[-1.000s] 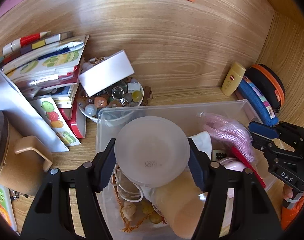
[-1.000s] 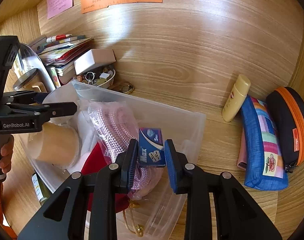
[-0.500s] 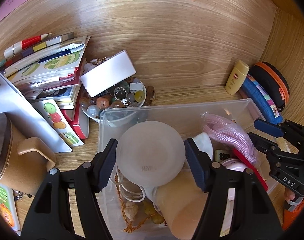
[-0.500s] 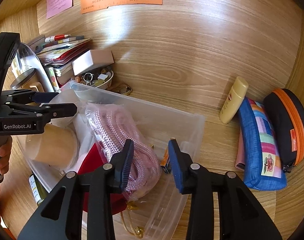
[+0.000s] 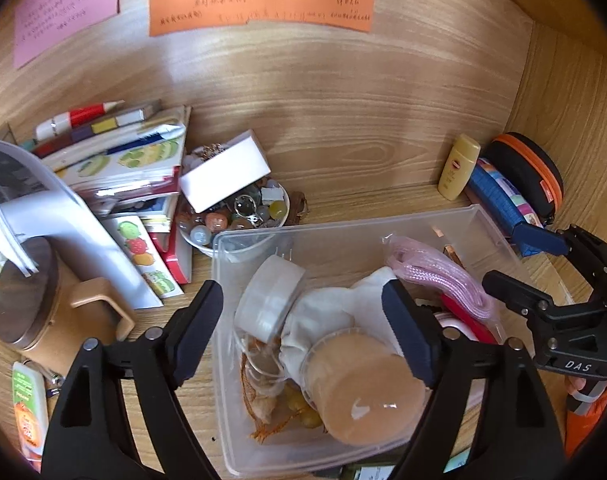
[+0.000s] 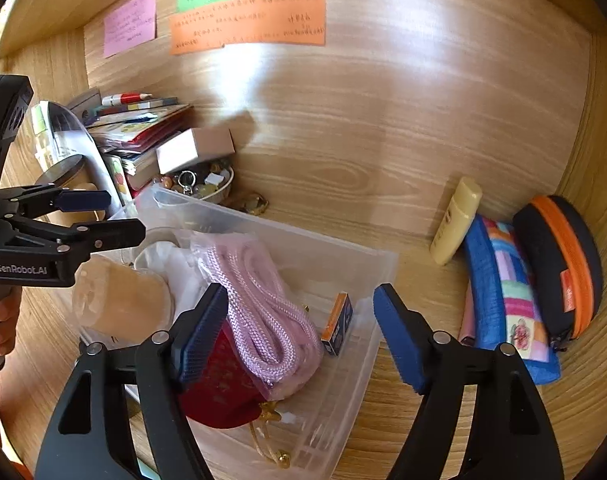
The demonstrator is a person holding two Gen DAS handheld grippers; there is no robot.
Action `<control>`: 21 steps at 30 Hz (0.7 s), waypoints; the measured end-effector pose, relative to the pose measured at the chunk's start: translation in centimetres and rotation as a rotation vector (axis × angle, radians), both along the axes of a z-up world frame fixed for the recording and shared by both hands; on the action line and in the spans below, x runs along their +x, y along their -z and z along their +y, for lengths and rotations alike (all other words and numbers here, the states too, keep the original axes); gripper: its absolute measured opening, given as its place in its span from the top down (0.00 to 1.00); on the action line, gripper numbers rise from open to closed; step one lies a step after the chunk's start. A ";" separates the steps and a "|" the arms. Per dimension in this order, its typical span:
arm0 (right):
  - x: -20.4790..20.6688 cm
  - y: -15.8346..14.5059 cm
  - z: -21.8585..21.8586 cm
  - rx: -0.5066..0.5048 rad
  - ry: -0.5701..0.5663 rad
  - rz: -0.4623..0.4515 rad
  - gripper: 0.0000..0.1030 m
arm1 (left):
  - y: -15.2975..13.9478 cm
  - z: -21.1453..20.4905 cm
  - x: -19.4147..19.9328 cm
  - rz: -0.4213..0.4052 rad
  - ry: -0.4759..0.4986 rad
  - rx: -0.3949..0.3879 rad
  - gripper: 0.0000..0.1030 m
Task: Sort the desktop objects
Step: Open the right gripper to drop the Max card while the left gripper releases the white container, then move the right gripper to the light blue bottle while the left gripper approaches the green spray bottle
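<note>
A clear plastic bin (image 5: 343, 228) (image 6: 367, 312) sits on the wooden desk. In it lie a frosted round jar (image 5: 269, 298), a tan tumbler (image 5: 359, 384) (image 6: 123, 300), a white cloth (image 5: 335, 308), pink cord (image 5: 435, 276) (image 6: 259, 304), a red pouch (image 6: 219, 388) and a small blue-orange box (image 6: 337, 324). My left gripper (image 5: 303, 328) is open and empty above the bin's left part. My right gripper (image 6: 299, 336) is open and empty above the bin's right part.
A bowl of beads (image 5: 239, 216) with a white box (image 5: 223, 176) on it stands behind the bin. Books (image 5: 115, 164) and a lidded mug (image 5: 39, 304) are at the left. A yellow bottle (image 6: 455, 220), blue pouch (image 6: 507, 300) and black-orange case (image 6: 559, 264) are at the right.
My left gripper opened and let the jar and tumbler drop into the bin. My right gripper released the small blue box into the bin and opened wide. Both grippers drew back.
</note>
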State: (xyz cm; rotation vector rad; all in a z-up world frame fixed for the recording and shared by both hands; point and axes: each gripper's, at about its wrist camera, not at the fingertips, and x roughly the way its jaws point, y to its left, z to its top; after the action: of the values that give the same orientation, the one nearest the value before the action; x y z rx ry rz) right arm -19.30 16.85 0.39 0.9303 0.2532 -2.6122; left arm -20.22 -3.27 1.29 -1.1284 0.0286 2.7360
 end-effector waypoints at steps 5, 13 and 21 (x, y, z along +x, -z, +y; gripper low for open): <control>0.7 -0.9 0.1 -0.004 0.004 0.006 0.21 | -0.8 -0.2 1.7 0.038 -0.013 -0.017 0.13; 3.5 -1.9 -0.4 0.015 -0.008 0.026 0.19 | -1.5 -0.9 4.9 0.078 -0.013 -0.028 0.08; 7.4 -1.7 -2.2 0.042 -0.008 0.040 0.19 | -0.8 -2.1 7.9 0.078 -0.012 -0.023 0.08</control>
State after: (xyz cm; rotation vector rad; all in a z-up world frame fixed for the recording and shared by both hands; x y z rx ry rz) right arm -11.91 14.69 2.07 0.8901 0.3229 -2.6297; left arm -12.29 -5.35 2.09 -1.0304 0.0640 2.7958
